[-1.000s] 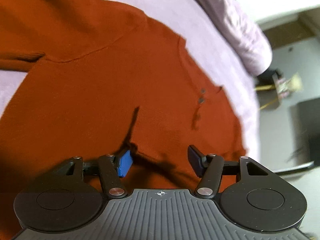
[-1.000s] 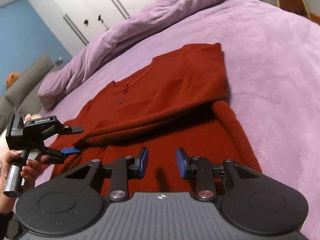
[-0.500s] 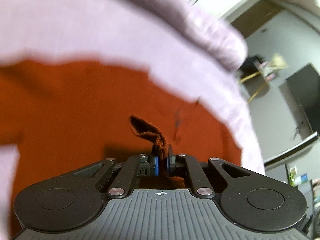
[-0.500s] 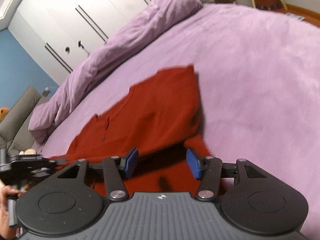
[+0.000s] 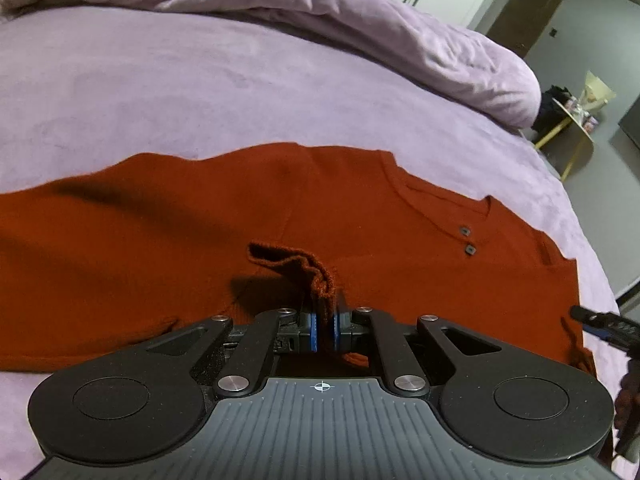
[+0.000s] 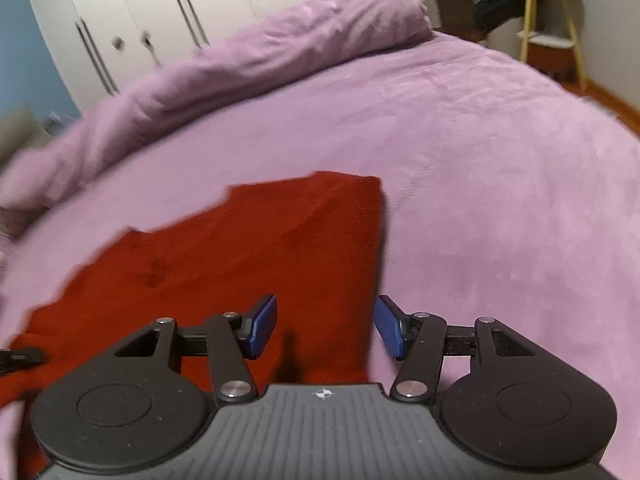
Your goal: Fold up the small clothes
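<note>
On the purple bedspread (image 5: pixel 200 80) a rust-red sweater (image 5: pixel 160 232) lies spread out, its neckline and two small dark buttons (image 5: pixel 467 240) toward the right side of the left wrist view. The left gripper (image 5: pixel 324 330) has its blue pads pressed together on a bunched ribbed cuff (image 5: pixel 304 270) of the sweater, lifted just above the flat body of the garment. The right gripper (image 6: pixel 326 330) hangs over the sweater's (image 6: pixel 240 248) straight edge with its jaws spread wide and nothing between them; one blue pad sits over red fabric, the other over the bedspread (image 6: pixel 500 200). A rumpled purple duvet (image 6: pixel 260 60) is heaped along the far side, with white wardrobe doors (image 6: pixel 160 8) behind it.
</note>
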Demonstrator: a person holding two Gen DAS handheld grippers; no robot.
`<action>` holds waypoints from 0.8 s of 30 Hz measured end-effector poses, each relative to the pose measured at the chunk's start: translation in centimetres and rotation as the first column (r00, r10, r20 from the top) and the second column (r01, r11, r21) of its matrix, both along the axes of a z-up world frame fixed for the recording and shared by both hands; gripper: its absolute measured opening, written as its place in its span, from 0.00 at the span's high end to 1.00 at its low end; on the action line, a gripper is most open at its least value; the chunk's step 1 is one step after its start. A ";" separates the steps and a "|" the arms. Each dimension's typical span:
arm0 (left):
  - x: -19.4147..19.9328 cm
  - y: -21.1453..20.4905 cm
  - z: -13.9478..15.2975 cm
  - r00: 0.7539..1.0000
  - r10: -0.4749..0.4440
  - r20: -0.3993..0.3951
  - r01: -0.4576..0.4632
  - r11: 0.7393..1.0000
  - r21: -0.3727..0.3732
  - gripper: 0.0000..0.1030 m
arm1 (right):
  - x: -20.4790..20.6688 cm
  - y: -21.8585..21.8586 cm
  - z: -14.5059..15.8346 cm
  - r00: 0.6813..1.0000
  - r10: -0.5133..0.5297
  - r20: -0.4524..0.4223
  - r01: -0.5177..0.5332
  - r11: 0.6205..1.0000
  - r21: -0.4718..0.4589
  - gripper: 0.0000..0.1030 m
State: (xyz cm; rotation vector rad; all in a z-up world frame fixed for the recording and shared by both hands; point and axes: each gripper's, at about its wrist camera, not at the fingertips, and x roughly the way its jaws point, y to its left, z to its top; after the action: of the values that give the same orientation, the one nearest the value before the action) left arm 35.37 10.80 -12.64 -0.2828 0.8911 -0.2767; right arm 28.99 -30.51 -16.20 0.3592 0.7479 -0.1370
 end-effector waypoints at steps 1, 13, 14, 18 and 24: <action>0.2 -0.5 -0.1 1.000 0.001 0.010 -0.001 1.000 0.002 0.92 | 0.5 0.0 -0.4 1.000 0.001 -0.015 -0.001 1.000 0.000 0.58; 0.8 -3.5 1.1 0.976 -0.068 0.209 0.021 0.975 0.222 0.91 | 0.0 0.0 -1.2 0.993 -0.105 0.047 0.111 0.985 -0.133 0.92; 1.0 -3.5 0.1 0.985 -0.065 0.162 0.025 0.972 0.235 0.91 | 0.0 0.0 -1.4 0.994 -0.101 0.034 0.105 0.984 -0.142 0.92; 0.4 -2.5 -1.8 0.996 -0.041 0.085 0.021 0.975 0.222 0.83 | -1.1 0.2 -1.0 0.996 -0.089 0.027 0.093 0.980 -0.178 0.86; -0.7 -0.6 -0.7 0.998 0.006 0.068 -0.013 0.994 0.104 0.75 | -3.9 2.9 0.8 0.992 0.006 0.123 0.017 0.983 -0.185 0.86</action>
State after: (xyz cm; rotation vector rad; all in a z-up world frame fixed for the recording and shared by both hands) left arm 34.63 10.25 -13.36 -0.1794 0.8342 -0.2284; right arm 25.11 -27.59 -15.38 0.1903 0.6063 -0.1872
